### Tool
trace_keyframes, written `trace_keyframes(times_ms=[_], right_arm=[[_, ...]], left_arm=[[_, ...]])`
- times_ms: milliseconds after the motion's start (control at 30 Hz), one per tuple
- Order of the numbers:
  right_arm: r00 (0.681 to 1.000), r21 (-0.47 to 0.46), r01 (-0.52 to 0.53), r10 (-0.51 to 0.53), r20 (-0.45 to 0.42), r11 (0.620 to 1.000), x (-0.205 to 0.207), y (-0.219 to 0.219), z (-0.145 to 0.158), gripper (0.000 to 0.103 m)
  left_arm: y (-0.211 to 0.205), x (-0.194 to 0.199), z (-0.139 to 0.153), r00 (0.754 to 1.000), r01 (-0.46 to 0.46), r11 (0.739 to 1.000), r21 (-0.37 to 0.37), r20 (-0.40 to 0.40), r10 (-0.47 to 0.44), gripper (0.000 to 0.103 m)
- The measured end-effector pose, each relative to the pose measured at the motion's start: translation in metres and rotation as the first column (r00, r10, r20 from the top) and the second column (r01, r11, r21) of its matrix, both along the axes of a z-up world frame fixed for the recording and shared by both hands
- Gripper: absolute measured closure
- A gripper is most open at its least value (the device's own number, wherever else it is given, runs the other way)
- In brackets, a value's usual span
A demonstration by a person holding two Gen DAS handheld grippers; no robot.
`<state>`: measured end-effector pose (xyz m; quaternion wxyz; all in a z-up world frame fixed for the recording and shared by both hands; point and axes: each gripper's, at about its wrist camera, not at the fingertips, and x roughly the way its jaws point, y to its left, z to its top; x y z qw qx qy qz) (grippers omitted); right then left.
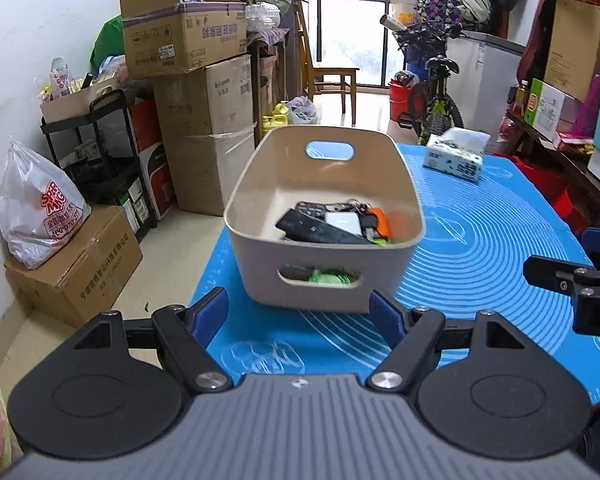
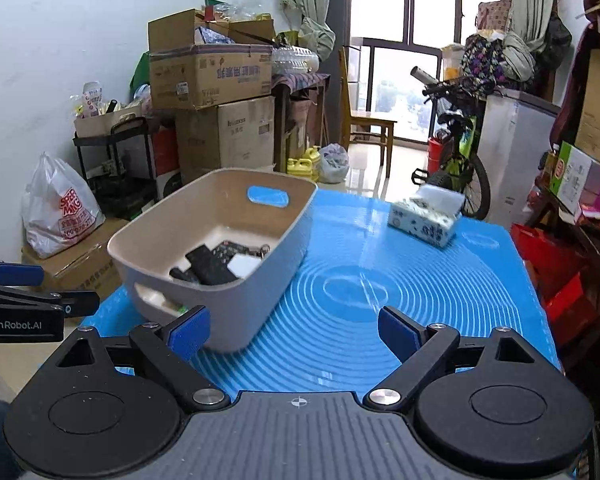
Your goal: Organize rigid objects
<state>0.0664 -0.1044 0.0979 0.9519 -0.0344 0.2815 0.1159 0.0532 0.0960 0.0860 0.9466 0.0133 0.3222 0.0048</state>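
Left wrist: blue mat [image 1: 480, 240] (ringed) before stacked cardboard boxes [image 1: 196, 92].

Both wrist views angled down, near, sharing bin [image 1: 324, 216], perhaps

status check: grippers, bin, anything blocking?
Left gripper open, empty. Right gripper open, empty. Beige bin on blue mat, loaded with remote and small items. Tissue box apart, nothing blocking.
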Motion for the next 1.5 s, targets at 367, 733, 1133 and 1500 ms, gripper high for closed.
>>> trace_keyframes(times_ms=[367,733,1133,1500], right_arm=[[0.999,0.012,0.052,-0.052,-0.002,0.999,-0.049,-0.03,-0.016,0.011],[0.996,0.023,0.087,-0.088,0.022,0.996,-0.091,-0.05,-0.028,0.009],[0.994,0.002,0.102,-0.102,0.039,0.995,-0.121,-0.057,-0.034,0.008],[0.993,-0.015,0.107,-0.106,0.057,0.994,-0.14,-0.059,-0.033,0.007]], left_arm=[[-0.022,-0.033,-0.007,1.0,0.019,1.0,-0.017,0.019,-0.019,0.025],[-0.031,-0.061,-0.023,0.999,0.022,1.0,-0.006,0.03,-0.021,0.025],[-0.039,-0.084,-0.026,0.998,0.047,0.999,0.012,0.032,-0.047,0.025],[-0.047,-0.103,-0.022,0.996,0.078,0.996,0.037,0.041,-0.08,0.025]])
